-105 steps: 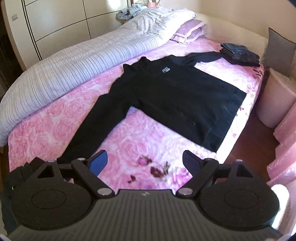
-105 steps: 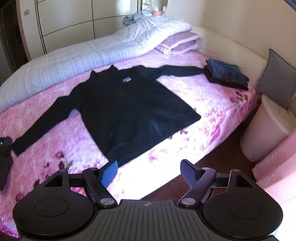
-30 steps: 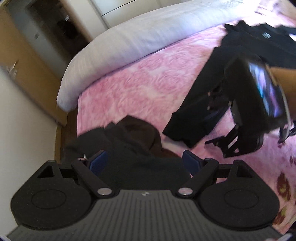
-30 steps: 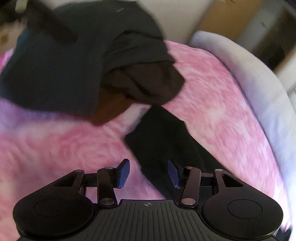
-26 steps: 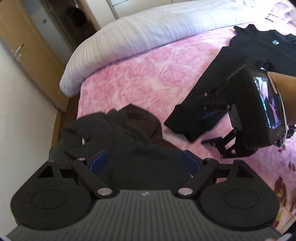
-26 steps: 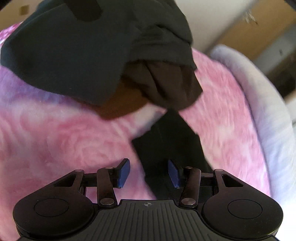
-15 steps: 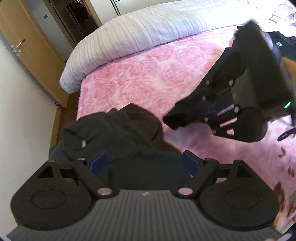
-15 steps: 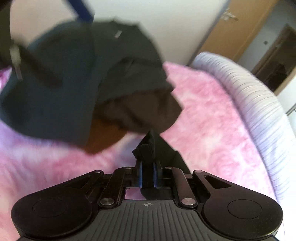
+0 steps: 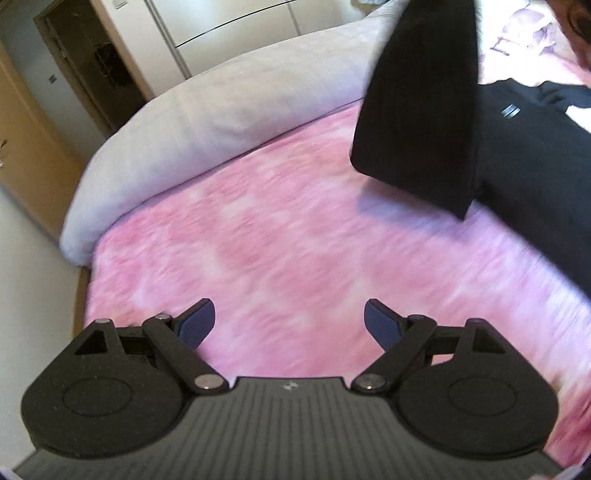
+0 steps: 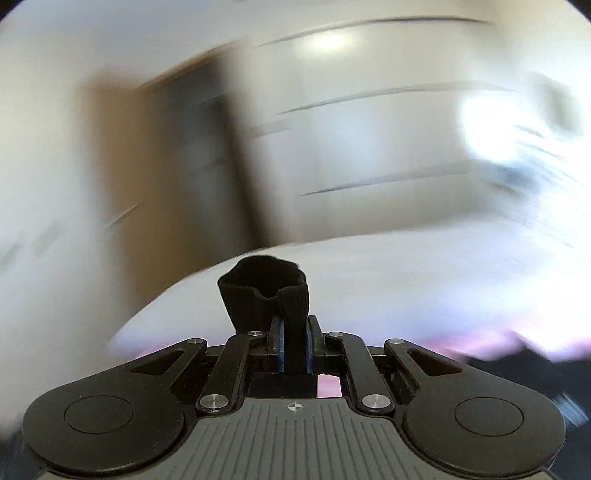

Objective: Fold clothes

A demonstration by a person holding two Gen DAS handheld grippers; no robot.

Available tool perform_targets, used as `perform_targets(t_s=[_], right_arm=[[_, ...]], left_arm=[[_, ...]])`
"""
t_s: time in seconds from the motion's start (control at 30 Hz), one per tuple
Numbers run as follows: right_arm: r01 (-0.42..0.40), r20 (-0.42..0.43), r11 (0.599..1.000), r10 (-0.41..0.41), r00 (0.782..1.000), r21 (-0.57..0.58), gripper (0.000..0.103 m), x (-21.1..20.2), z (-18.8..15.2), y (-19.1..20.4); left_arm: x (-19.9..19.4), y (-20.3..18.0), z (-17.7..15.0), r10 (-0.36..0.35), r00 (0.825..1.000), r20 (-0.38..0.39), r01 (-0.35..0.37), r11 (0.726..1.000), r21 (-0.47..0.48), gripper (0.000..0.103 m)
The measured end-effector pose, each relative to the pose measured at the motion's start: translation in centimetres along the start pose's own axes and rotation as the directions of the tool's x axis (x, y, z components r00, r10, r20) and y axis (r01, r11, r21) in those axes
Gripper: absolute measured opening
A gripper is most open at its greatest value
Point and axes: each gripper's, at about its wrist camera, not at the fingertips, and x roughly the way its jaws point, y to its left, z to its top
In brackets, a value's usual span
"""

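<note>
A black sweatshirt lies spread on the pink floral bedsheet at the right of the left wrist view. One of its sleeves is lifted off the bed and hangs down from above. My right gripper is shut on the ribbed cuff of the sleeve, held high in the air. My left gripper is open and empty, low over bare pink sheet.
A rolled white striped duvet runs along the far side of the bed. A wooden door and white wardrobe fronts stand behind. The right wrist view is heavily motion-blurred.
My right gripper closed on the sleeve cuff and lifted it up and toward the sweatshirt body. My left gripper swung away from the dark clothes pile, which is out of view now.
</note>
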Motion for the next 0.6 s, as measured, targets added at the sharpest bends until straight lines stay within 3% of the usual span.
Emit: perform_targets(t_s=[0.07,0.13,0.2,0.27,0.37,0.53,0.6], right_arm=[[0.126,-0.064,0.981,-0.118,0.991,0.148,0.009,0.2,-1.4,-9.1],[0.255,-0.145,0.924,-0.222,0.964,0.284,0.009,0.4,-2.7,-18.1],[0.335,-0.259,0.875,-0.253,0.932,0.349,0.009,1.5,-4.7,-25.0],[0.352,-0.334,0.859,-0.230,0.914,0.373,0.009,1.8,-5.9,-29.2],[0.314,-0.364,0.873,-0.174,0.915,0.374,0.009,1.6,-5.9,-32.0],[0.246,-0.294,0.897,-0.139,0.946,0.367,0.009,-1.5,-3.7,-34.2],[0.272,-0.313,0.880,-0.152,0.938,0.389,0.009,-2.1,-3.7,-35.5]], left_arm=[[1.1,-4.3,2.0,-0.025,1.000,-0.011,0.025,1.000,-0.013,0.086],[2.6,-8.6,3.7,-0.061,0.998,-0.034,0.060,0.998,-0.034,0.086],[4.2,-12.9,5.1,-0.090,0.994,-0.058,0.088,0.995,-0.039,0.086],[5.7,-16.8,6.5,-0.109,0.991,-0.076,0.107,0.994,-0.029,0.086],[7.5,-20.7,8.5,-0.126,0.989,-0.081,0.126,0.992,-0.007,0.086],[10.2,-24.4,11.6,-0.142,0.987,-0.076,0.143,0.990,0.017,0.086],[12.1,-24.9,12.0,-0.135,0.987,-0.086,0.135,0.991,-0.005,0.086]])
